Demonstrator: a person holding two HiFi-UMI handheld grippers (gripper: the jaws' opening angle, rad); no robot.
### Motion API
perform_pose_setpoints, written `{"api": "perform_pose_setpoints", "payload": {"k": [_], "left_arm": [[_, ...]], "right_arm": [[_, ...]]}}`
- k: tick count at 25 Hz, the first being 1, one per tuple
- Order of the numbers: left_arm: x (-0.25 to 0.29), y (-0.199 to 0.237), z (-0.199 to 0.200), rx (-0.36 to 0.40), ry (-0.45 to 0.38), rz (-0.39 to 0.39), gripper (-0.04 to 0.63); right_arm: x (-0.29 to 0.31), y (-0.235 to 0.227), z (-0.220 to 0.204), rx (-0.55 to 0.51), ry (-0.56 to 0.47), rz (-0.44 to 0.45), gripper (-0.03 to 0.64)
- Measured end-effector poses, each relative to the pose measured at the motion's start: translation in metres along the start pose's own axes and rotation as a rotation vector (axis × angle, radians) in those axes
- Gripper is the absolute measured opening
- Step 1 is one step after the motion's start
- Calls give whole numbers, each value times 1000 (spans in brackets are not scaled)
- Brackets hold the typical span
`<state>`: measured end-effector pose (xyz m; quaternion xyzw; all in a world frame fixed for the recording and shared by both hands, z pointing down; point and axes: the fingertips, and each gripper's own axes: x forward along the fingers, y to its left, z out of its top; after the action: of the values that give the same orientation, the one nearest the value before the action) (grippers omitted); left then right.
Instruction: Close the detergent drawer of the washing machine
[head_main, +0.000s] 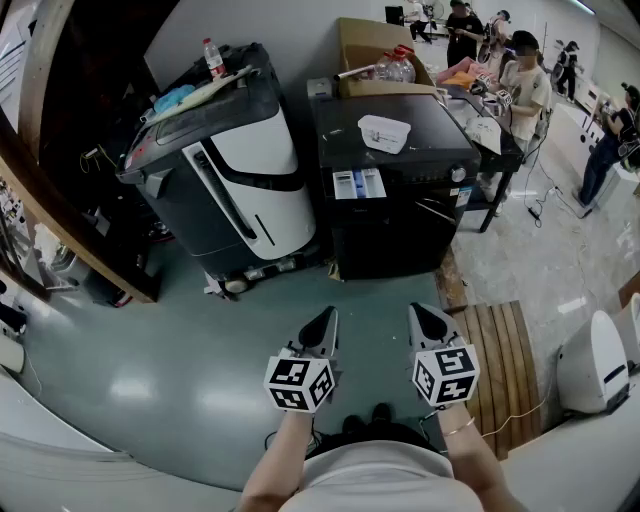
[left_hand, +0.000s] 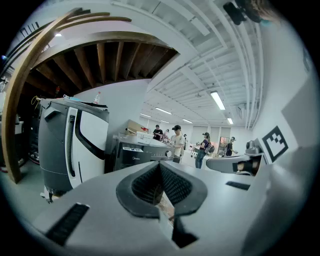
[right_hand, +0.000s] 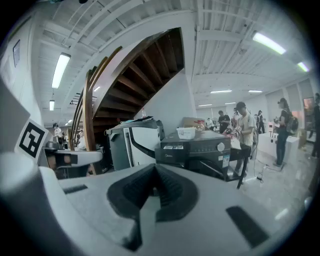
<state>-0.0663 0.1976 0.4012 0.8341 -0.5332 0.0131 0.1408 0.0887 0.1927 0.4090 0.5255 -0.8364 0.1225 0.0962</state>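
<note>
The left gripper (left_hand: 160, 182) has its jaws pressed together on nothing, and the right gripper (right_hand: 155, 189) likewise shows its jaws closed and empty. Both hang side by side, close to the person, over the green floor (head_main: 150, 370) and touch nothing. Well ahead of them stands the black washing machine (head_main: 400, 215), with a white tub (head_main: 384, 132) on its lid. The detergent drawer (head_main: 358, 184) juts out at the upper left corner of the machine's front, its pale compartments showing. By my reading nothing of the task is done yet: the approach and the push that shuts the drawer are both left.
</note>
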Motion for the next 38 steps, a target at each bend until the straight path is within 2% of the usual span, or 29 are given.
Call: {"api": "perform_pose_setpoints", "payload": {"k": [17,24,29,38], "left_arm": [[20,4,-2,21,2,37,-8],[28,6,4,36,-16,71,-6],[31,7,5,25,-23,95,20],[34,10,0,8,-20,134,66]], "right_arm": [[15,-16,1,-7,-14,28,2],[22,-31,10,0,-45,-2,2],[22,-38,14,-2,-54,7,5],[24,-45,11,3,-46,30,76]]}}
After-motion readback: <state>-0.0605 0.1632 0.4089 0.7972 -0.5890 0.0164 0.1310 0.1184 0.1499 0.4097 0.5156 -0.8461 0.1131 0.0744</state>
